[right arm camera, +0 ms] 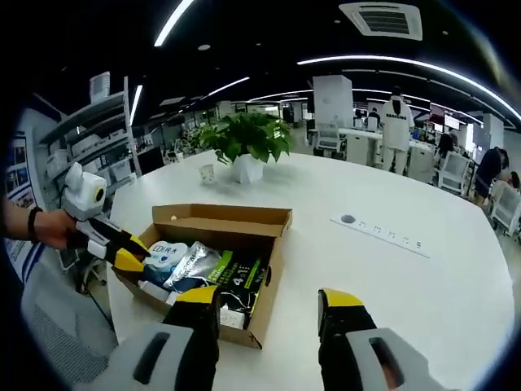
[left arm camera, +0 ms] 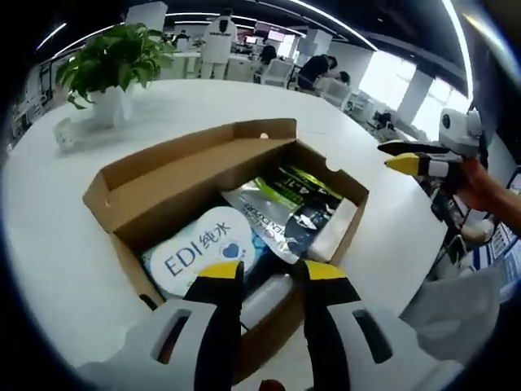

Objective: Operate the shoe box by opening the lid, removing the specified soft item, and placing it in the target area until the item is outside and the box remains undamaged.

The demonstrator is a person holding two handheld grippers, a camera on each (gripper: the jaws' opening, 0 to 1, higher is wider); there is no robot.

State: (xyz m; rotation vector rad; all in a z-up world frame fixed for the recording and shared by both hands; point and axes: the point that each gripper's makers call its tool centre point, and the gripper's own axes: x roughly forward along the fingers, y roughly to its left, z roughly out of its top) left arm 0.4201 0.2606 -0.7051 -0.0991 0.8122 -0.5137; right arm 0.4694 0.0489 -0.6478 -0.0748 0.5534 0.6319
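- An open-plan office with long ceiling lights, shelving, desks and people standing far off; in front lies a broad white round surface point(right arm camera: 423, 269).
- On the surface sits a brown cardboard shoe box point(left arm camera: 155, 183), lid already folded back, its inside open to view.
- Inside, packed close together: a white and blue pack of wet wipes point(left arm camera: 195, 252) at one end, and beside it a silver foil pouch point(left arm camera: 269, 216) and a dark pouch with green print point(left arm camera: 305, 183).
- Which one is the named soft item cannot be told. The wipes pack looks light, squashy and smooth, likely slippery; pinching a raised edge or corner seems the safest hold.
- The left gripper point(left arm camera: 273, 273) hangs just over the box's near wall, above the wipes, jaws parted and holding nothing.
- The right gripper point(right arm camera: 269, 305) hovers near the box's other side, jaws wide apart, also unloaded.
- A potted green plant point(right arm camera: 244, 142) stands well apart behind the box; a flat socket strip point(right arm camera: 383, 230) lies off to one side.
- The thin box walls and neighbouring pouches crowd the pick and could snag or crease.
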